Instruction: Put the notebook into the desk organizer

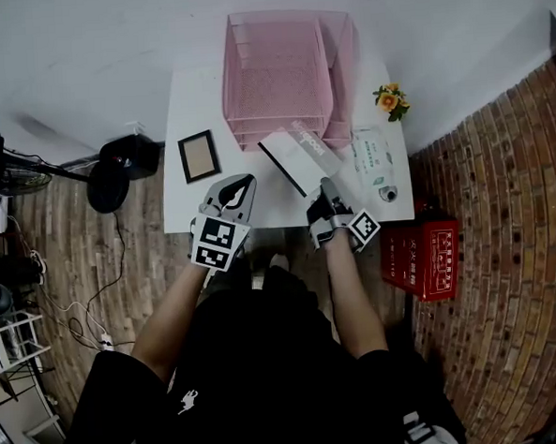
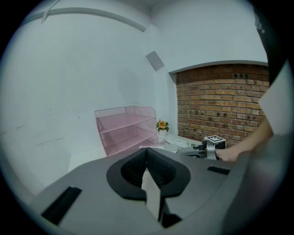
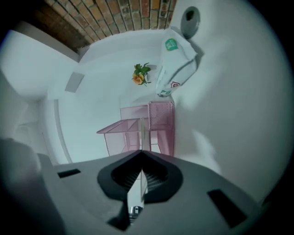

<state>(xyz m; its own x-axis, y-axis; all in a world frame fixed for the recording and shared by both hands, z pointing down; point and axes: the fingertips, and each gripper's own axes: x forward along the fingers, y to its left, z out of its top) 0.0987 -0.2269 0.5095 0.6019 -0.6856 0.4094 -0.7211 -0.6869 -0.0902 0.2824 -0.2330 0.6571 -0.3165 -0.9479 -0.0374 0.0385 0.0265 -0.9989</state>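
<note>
Nearest the person, both tools sit over the near edge of the white rectangular surface (image 1: 185, 205). The left hand-held gripper (image 1: 246, 180) has its jaws drawn together with nothing between them, over bare tabletop. At its 3 o'clock the right hand-held gripper (image 1: 320, 194) is clamped narrow on the near end of the white notebook with a dark edge (image 1: 295, 161), which runs slantwise toward 11 o'clock. Its far end reaches the open front of the pink wire-mesh tiered desk organizer (image 1: 276, 74); whether they touch cannot be told. The right gripper view sees the notebook edge-on, lined up with the trays. Open room lies at 9 o'clock of the notebook, between it and a small dark picture frame with a tan insert (image 1: 199, 155). At 3 o'clock the way is tighter, with a soft white packet with green print (image 1: 370, 152) just beside it. A small pot of orange flowers (image 1: 392, 100) stands at the far right corner. Beyond the surface are a white wall, a brick wall (image 2: 220, 101), a red crate (image 1: 421, 255) and a wooden floor (image 1: 73, 248).
</note>
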